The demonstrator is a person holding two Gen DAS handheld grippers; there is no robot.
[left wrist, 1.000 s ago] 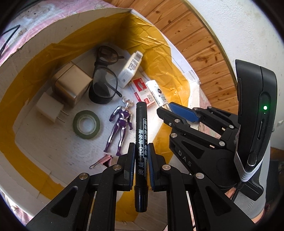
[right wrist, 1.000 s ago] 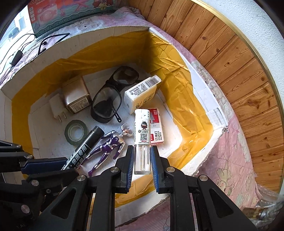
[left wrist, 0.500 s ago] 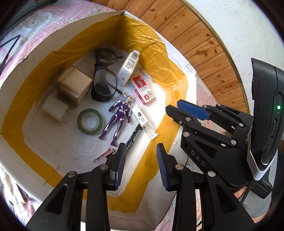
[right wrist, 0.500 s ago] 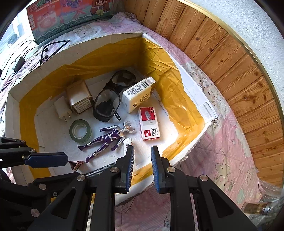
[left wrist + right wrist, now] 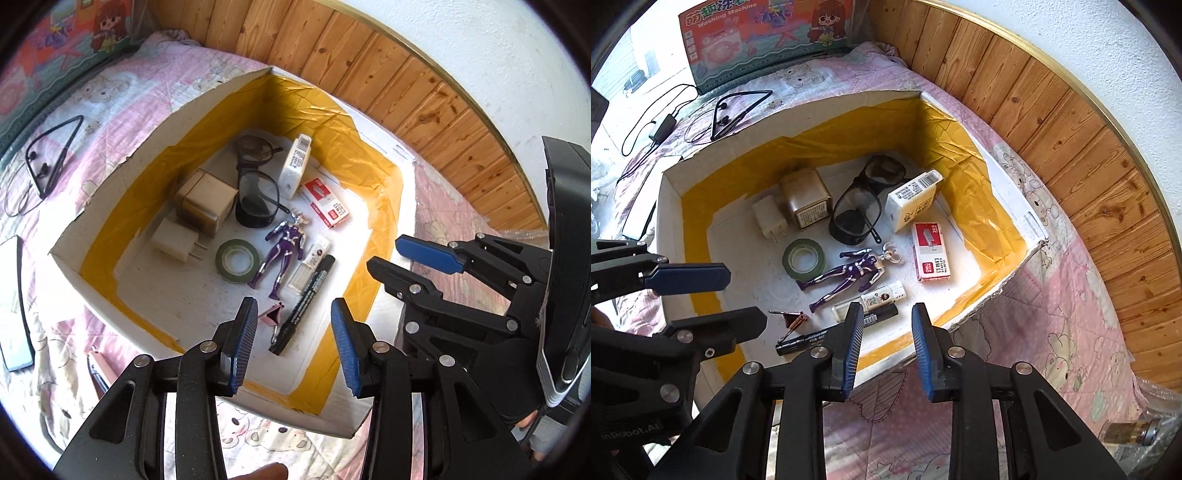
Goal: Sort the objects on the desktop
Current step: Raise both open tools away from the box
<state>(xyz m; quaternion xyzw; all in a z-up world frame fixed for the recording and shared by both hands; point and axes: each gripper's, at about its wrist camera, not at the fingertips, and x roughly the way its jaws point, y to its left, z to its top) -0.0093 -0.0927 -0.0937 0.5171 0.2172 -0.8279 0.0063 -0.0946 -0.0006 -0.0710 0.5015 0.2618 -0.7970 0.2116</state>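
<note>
A white box (image 5: 66, 254) lined with yellow tape holds the sorted objects. A black marker (image 5: 303, 304) lies on its floor beside a white correction tape (image 5: 309, 266); both also show in the right wrist view, marker (image 5: 827, 334) and correction tape (image 5: 875, 297). My left gripper (image 5: 293, 339) is open and empty above the box's near edge. My right gripper (image 5: 886, 350) is open and empty above the near edge too, and appears in the left wrist view (image 5: 402, 258).
In the box lie a purple figure (image 5: 284, 247), green tape roll (image 5: 237, 260), safety glasses (image 5: 256, 188), staple box (image 5: 325, 205), white carton (image 5: 295, 166), charger (image 5: 177, 243), tan box (image 5: 207, 201) and a clip (image 5: 271, 317). Outside lie earphones (image 5: 738, 107), a phone (image 5: 11, 306) and a toy carton (image 5: 768, 33).
Both grippers opened and dropped the marker and the correction tape into the box, then drew up and back from it. Both objects now lie still on the box floor.
</note>
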